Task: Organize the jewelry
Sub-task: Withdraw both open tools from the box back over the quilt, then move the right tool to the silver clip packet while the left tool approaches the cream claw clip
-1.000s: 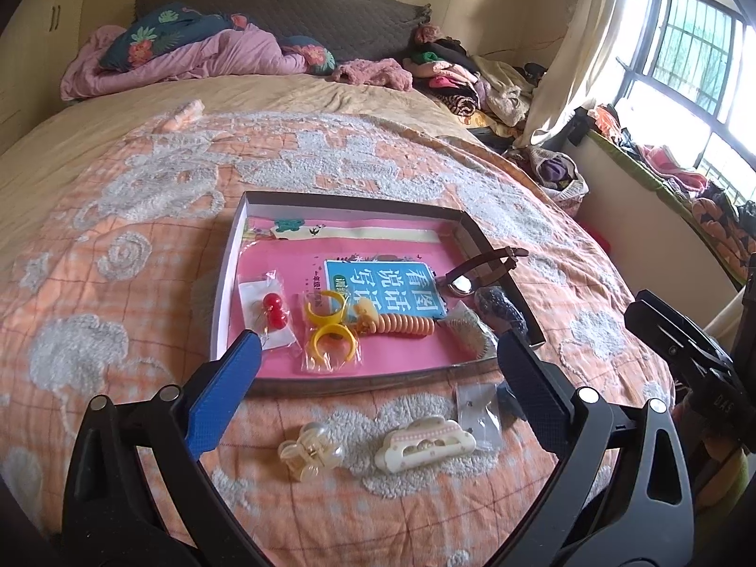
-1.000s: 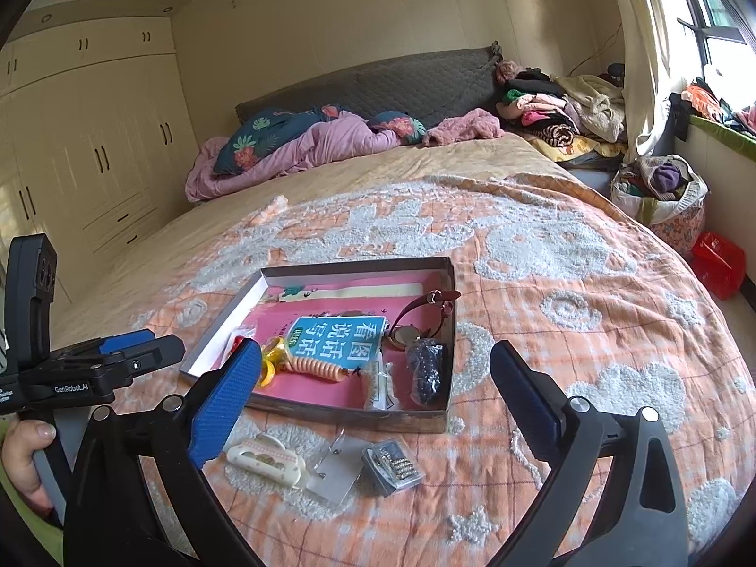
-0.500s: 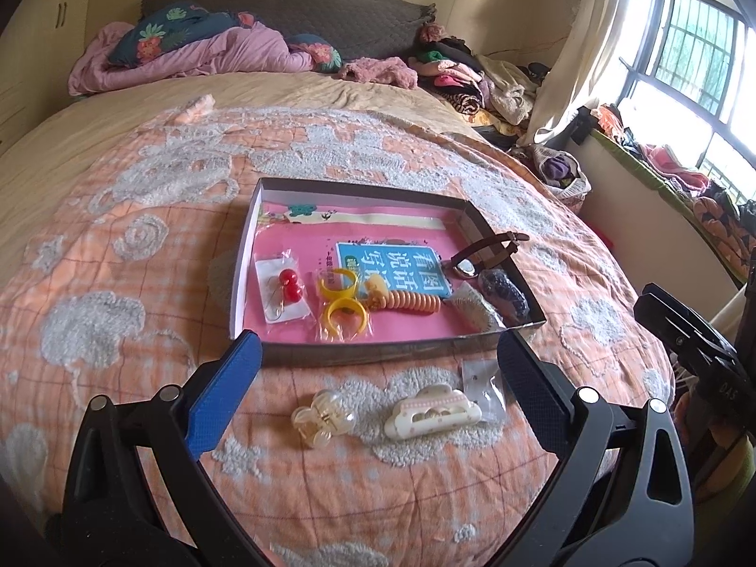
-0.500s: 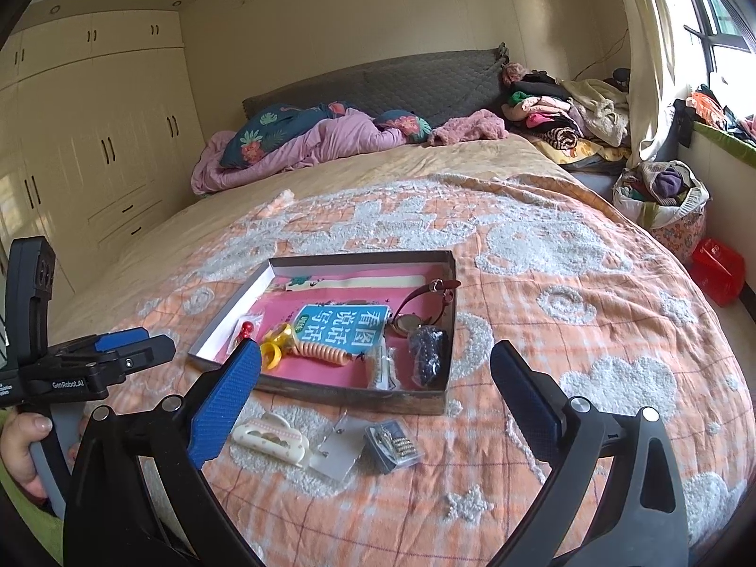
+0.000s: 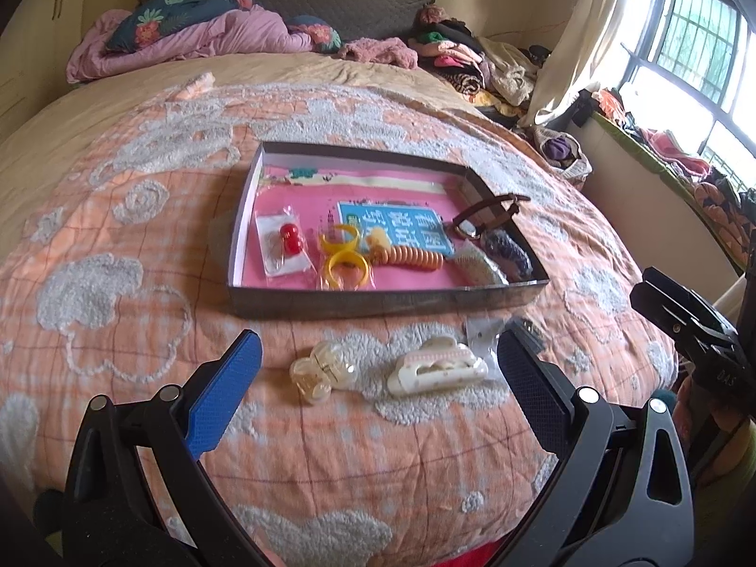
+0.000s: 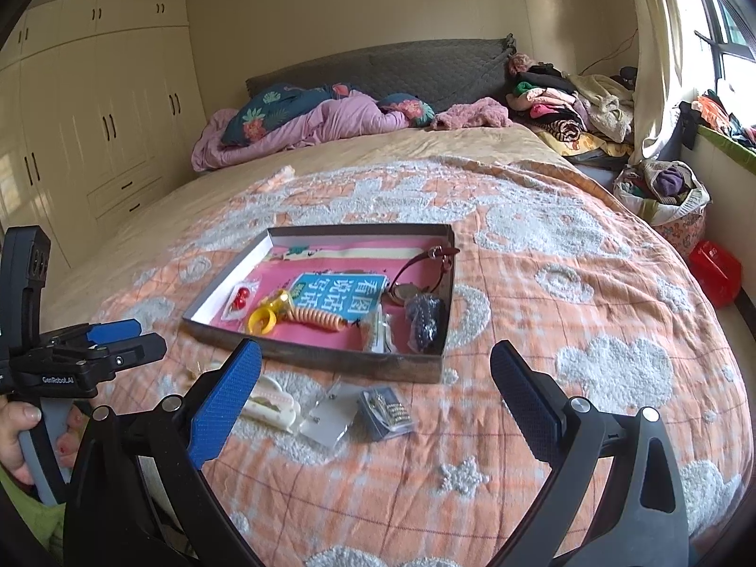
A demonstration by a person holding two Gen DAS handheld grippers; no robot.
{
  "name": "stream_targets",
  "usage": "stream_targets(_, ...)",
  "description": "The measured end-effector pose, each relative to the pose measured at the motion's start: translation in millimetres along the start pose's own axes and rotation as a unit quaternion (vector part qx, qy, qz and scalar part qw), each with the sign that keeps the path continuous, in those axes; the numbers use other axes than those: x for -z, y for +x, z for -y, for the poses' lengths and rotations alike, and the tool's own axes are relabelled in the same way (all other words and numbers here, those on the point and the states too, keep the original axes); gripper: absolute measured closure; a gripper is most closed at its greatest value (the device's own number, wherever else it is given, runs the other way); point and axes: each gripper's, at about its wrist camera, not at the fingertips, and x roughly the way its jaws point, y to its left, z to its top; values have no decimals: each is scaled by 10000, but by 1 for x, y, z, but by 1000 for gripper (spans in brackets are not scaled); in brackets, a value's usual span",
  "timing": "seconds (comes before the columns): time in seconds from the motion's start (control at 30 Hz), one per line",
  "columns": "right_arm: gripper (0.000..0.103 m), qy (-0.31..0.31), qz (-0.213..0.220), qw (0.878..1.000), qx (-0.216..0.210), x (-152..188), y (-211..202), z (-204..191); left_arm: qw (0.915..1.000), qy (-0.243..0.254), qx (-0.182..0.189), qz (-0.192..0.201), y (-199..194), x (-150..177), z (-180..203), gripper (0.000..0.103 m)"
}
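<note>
The left gripper [image 5: 378,368] hangs spread wide and empty over the near edge of the bed, and the right gripper [image 6: 375,378] is likewise spread wide with nothing between its blue pads. A hand [image 6: 21,430] grips the grey handle of the left tool at the lower left of the right view. Below the grippers, an orange checked blanket [image 5: 141,330] with white tufted shapes covers the bed. On it, nearest, lie a small clear hair clip [image 5: 322,371], a cream hair clip [image 5: 437,366] beside it, a clear flat bag [image 6: 328,413] and a small packet of pins [image 6: 386,410]. Just beyond them sits a shallow box [image 5: 378,304] with a pink lining. Inside it are red earrings on a card [image 5: 289,240], yellow rings in a bag [image 5: 342,262], an orange coil tie [image 5: 416,257], a blue booklet [image 5: 401,227], a brown-strapped watch [image 5: 491,210] leaning on the right wall, and a dark beaded piece [image 5: 508,248]. Farther back a pink quilt [image 6: 302,134] is bunched against a grey headboard [image 6: 378,68], with piled clothes [image 6: 562,104] to the right. Cream wardrobe doors [image 6: 104,108] fill the left wall, and a curtain [image 6: 657,47] and a barred window [image 5: 694,47] stand on the right.
</note>
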Motion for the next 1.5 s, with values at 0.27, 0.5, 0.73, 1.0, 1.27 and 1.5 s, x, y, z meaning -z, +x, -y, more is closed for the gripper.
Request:
stream_targets(0.27, 6, -71, -251, 9997, 2, 14, 9, 0, 9997, 87, 51, -240, 10, 14, 7, 10)
stream_targets(0.5, 6, -107, -464, 9989, 28, 25, 18, 1, 9990, 178, 72, -397, 20, 23, 14, 10)
stream_targets(0.73, 6, -112, -647, 9978, 78, 33, 29, 5, 9981, 231, 102, -556, 30, 28, 19, 10)
stream_targets(1.0, 6, -115, -907, 9958, 93, 44, 47, 12, 9965, 287, 205, -763, 46, 39, 25, 10)
stream_targets(1.27, 17, -50, -1207, 9927, -36, 53, 70, 21, 9947, 428, 293, -884, 62, 45, 37, 10)
stream_targets(1.5, 28, 76, -1390, 9898, -316, 55, 90, 24, 9944, 394, 311, -931, 77, 43, 40, 12)
